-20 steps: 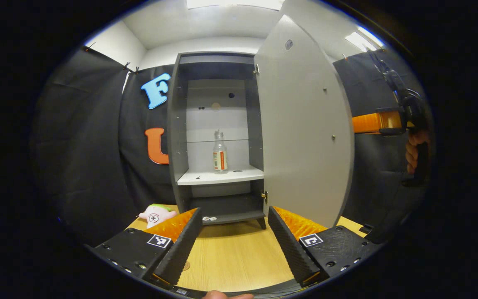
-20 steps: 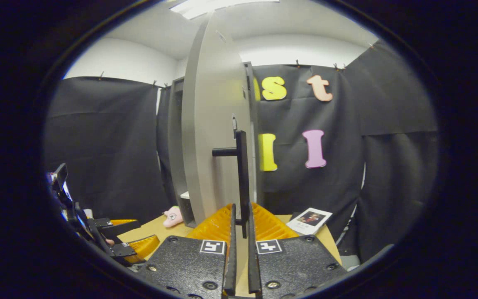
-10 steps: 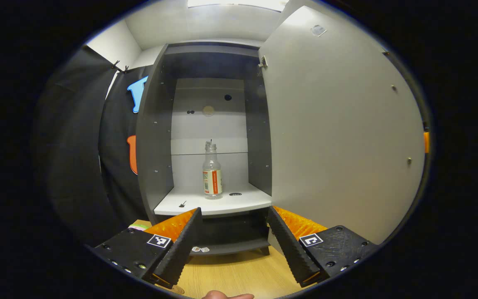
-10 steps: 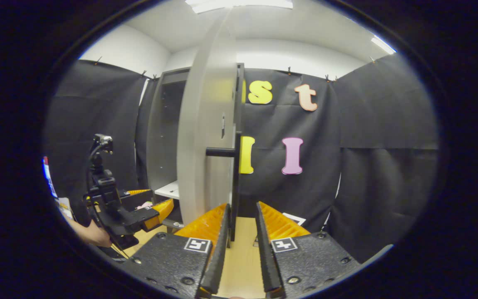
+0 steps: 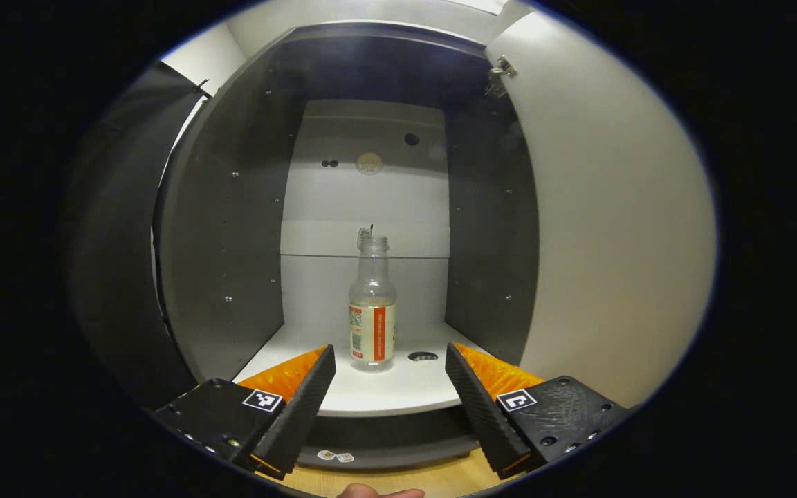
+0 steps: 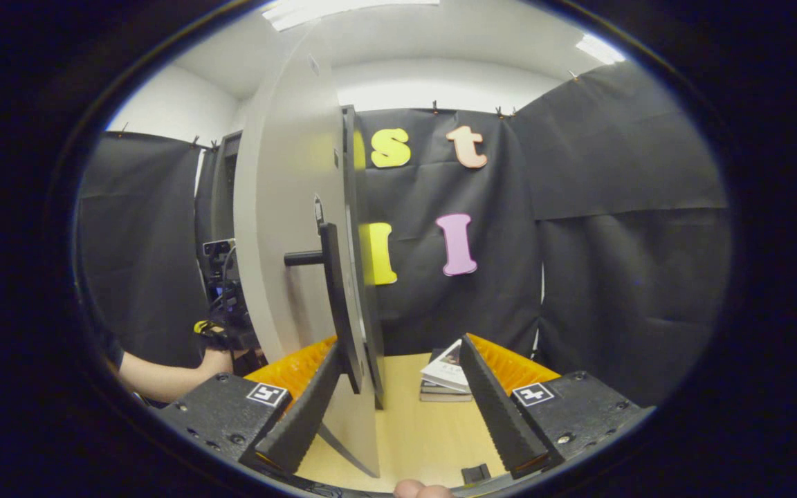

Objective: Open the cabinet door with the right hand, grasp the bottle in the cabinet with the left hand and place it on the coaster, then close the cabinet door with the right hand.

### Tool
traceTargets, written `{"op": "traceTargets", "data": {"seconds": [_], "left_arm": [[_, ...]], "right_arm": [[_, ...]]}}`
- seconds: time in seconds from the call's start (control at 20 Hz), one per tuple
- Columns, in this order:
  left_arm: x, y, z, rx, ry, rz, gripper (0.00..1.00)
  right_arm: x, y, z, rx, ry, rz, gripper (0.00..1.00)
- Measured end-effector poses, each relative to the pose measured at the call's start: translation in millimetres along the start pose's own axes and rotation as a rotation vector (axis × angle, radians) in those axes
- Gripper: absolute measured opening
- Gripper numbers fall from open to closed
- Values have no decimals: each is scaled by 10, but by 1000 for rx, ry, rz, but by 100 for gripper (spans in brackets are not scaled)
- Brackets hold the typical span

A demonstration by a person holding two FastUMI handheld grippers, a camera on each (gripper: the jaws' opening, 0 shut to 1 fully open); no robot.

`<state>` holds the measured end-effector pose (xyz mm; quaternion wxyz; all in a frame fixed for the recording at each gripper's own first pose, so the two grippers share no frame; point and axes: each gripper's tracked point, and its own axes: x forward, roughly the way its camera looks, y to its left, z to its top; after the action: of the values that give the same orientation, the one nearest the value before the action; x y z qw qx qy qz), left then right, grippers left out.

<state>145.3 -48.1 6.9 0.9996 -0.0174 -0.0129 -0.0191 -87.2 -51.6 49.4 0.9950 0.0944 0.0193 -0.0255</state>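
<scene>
In the left gripper view a clear bottle (image 5: 372,304) with an orange-and-white label stands upright on the white shelf (image 5: 378,391) inside the grey cabinet (image 5: 225,228). My left gripper (image 5: 390,356) is open just in front of the shelf edge, with the bottle a little beyond and centred between its fingers. The cabinet door (image 5: 613,221) stands open on the right. In the right gripper view the door (image 6: 288,242) is seen edge-on with its black bar handle (image 6: 336,297). My right gripper (image 6: 398,349) is open, the handle near its left finger (image 6: 305,411) and free of both.
A small dark disc (image 5: 423,357) lies on the shelf right of the bottle. In the right gripper view a stack of books (image 6: 448,377) lies on the wooden table (image 6: 412,436) behind the door, and a person's forearm (image 6: 163,377) reaches in at the left.
My left gripper moved forward up to the cabinet shelf, so the bottle looms larger. My right gripper, shut on the door handle a second ago, has opened and let it go.
</scene>
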Motion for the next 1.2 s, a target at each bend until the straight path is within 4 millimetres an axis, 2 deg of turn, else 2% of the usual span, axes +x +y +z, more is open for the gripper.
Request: {"op": "traceTargets", "data": {"seconds": [0.1, 0.3, 0.4, 0.45, 0.55, 0.85, 0.9, 0.95, 1.2], "left_arm": [[257, 61, 46, -11, -14, 15, 96], [766, 239, -25, 66, 14, 77, 97], [971, 226, -34, 82, 14, 71, 100], [1071, 219, -60, 88, 25, 71, 96], [1180, 233, -99, 101, 42, 81, 96], [1374, 250, -145, 90, 40, 100, 96], [1357, 228, -149, 80, 40, 93, 74], [1381, 232, -155, 72, 43, 90, 77], [1298, 227, -84, 65, 45, 94, 75]], "right_arm": [[-47, 15, -12, -1, 17, -26, 100], [-33, 3, -50, -10, 27, -71, 100], [-40, 10, -32, -4, 21, -89, 100], [-37, 10, -41, -3, 23, -95, 100], [-45, 10, -48, -3, 29, -102, 99], [-38, -5, -35, -21, 42, -104, 99], [-38, 2, -32, -22, 41, -99, 99], [-24, 6, -39, -19, 43, -92, 100], [-12, 12, -51, 10, 46, -67, 99]]}}
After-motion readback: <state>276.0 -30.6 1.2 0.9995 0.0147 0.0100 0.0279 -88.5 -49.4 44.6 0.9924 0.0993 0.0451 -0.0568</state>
